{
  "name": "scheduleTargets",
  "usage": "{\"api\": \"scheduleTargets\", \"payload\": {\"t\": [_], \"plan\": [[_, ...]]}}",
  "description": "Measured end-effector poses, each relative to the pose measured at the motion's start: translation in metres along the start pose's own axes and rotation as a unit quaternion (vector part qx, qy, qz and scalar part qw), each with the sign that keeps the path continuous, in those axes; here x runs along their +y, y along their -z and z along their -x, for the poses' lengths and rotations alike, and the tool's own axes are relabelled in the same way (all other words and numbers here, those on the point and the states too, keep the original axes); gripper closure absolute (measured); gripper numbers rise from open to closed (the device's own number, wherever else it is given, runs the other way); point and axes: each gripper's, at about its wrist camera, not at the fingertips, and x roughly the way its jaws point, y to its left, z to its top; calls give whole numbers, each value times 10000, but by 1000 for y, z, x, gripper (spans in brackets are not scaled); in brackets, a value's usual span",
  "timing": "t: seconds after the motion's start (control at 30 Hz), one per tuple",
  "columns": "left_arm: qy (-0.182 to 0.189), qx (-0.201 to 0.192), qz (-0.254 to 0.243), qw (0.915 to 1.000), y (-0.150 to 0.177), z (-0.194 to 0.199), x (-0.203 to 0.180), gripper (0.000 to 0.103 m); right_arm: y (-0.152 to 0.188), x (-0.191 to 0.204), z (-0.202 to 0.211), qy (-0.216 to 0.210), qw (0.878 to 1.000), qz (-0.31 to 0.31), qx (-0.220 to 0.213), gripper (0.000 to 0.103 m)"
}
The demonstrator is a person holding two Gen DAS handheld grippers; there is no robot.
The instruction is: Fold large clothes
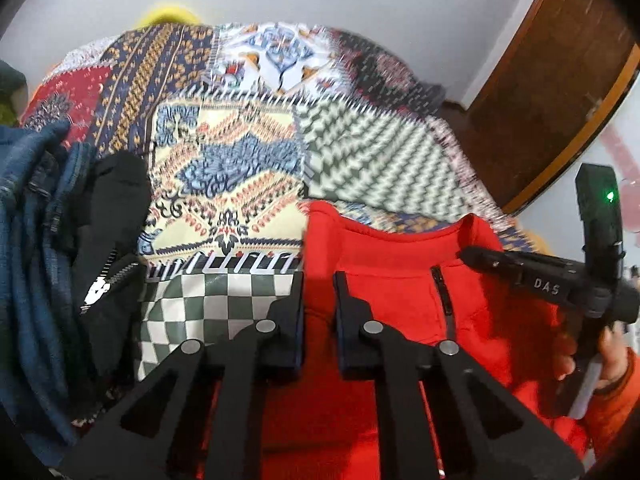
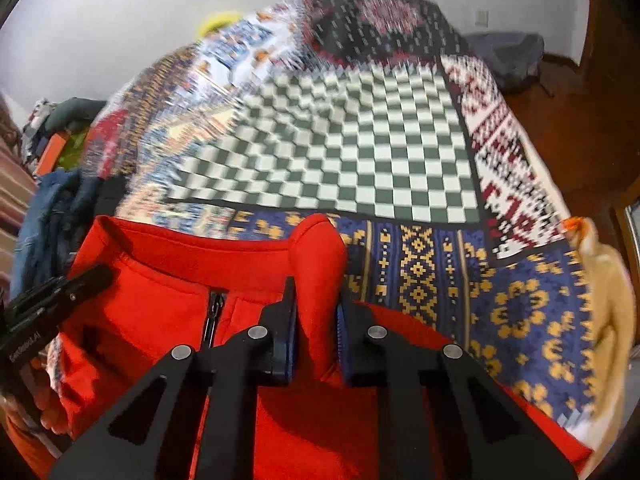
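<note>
Red garment: lies on the patchwork bed cover, collar toward the far edge, its short black zip at the neck.
Left tool: clamped on a raised fold of the red fabric at the collar's left end.
Right tool: pinching a bunched hump of red fabric at the collar's right end.
Left edge of the bed: denim clothing and a black zipped garment piled together.
</note>
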Motion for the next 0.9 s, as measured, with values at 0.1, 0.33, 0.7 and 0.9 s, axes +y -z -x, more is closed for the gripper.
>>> {"api": "scheduleTargets", "payload": {"t": [0.1,0.33,0.7,0.9], "plan": [[76,-145,-131,9998,1,30,-8,93,6,15,36,-32,9994,178,-283,89],[108,-523,-570,9969,29,107,-33,93,42,59,119,-100,9919,966,-821,89],[201,-432,-982,9940,126,165,-57,92,139,81,162,-130,9879,1295,-845,89],[304,53,-938,9951,188,155,-54,91,194,81,145,12,9893,1388,-458,89]]}}
